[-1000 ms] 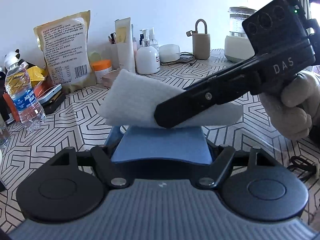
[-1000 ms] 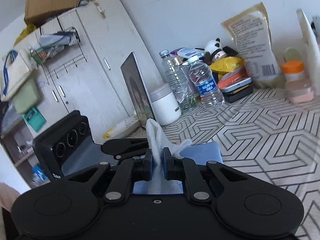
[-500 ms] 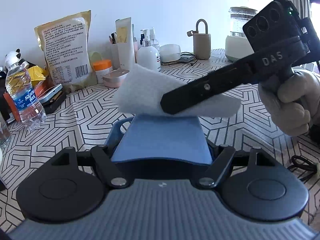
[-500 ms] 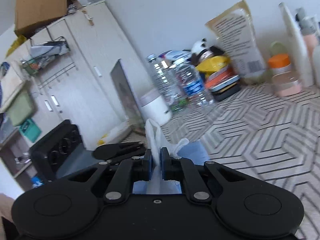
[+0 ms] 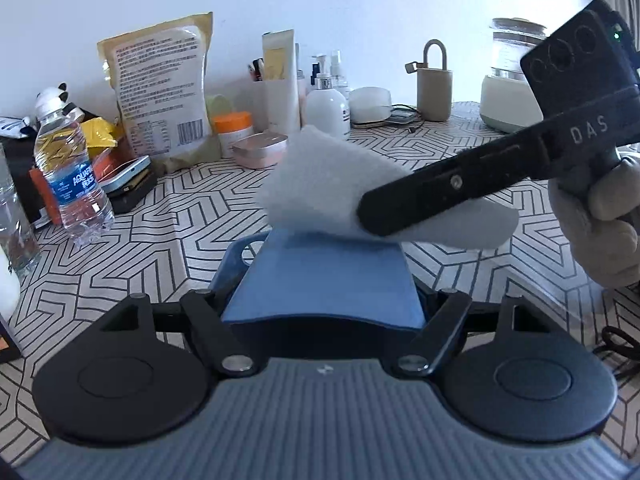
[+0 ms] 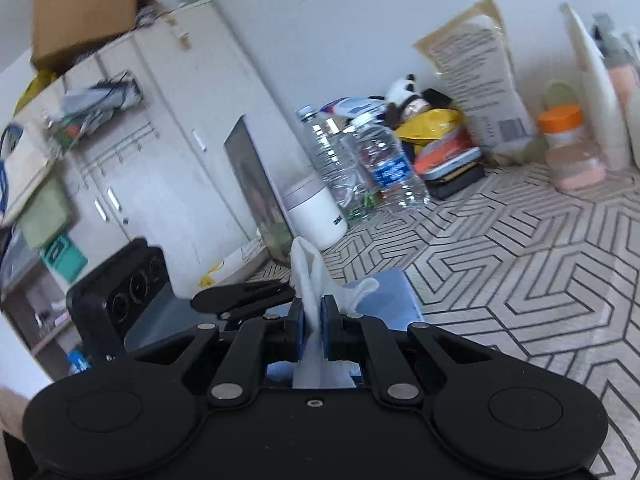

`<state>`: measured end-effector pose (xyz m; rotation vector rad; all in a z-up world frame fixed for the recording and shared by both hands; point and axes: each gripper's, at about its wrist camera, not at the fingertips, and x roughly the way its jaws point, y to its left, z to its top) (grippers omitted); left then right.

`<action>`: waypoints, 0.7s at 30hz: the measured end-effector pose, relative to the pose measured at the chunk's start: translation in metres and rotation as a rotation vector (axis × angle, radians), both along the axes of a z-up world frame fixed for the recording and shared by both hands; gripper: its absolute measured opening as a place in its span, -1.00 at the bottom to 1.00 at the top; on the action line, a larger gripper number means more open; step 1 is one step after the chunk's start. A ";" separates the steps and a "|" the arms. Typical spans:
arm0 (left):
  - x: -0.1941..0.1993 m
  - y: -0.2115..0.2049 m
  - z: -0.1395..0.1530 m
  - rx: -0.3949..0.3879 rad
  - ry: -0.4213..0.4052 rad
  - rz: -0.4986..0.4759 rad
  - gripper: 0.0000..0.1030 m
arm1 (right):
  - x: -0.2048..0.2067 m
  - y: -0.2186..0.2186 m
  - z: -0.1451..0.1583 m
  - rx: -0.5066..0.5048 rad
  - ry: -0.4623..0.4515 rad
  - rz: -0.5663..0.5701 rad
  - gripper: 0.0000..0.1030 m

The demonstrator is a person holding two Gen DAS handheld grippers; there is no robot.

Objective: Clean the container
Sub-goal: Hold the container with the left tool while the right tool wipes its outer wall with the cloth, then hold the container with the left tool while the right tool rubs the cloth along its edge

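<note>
Nearest the left wrist camera, the left gripper (image 5: 322, 280) had its fingers pinching the blue rigid plastic container (image 5: 324, 276) by its side walls, held above the counter (image 5: 192, 220) toward its near edge. It probably handled light, stiff and slick; gripping those walls suited it. Beyond, the right gripper (image 6: 313, 330) pressed its fingers on the soft white wipe (image 5: 332, 184) at the container's far rim.
</note>
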<state>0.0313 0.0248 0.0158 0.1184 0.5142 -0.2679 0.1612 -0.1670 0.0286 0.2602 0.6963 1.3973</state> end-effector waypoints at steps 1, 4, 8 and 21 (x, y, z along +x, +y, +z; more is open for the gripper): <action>0.001 0.001 0.000 -0.003 0.001 0.001 0.48 | 0.001 -0.001 -0.001 0.002 0.007 -0.004 -0.83; 0.004 0.002 0.000 -0.003 0.001 0.004 0.50 | 0.003 -0.004 -0.001 0.000 0.016 -0.012 -0.83; 0.007 0.003 0.000 -0.006 0.002 0.002 0.49 | 0.004 -0.009 -0.001 -0.006 0.030 -0.021 -0.83; 0.012 0.006 0.001 -0.006 -0.002 -0.015 0.48 | 0.009 -0.017 -0.005 -0.018 0.099 -0.037 -0.86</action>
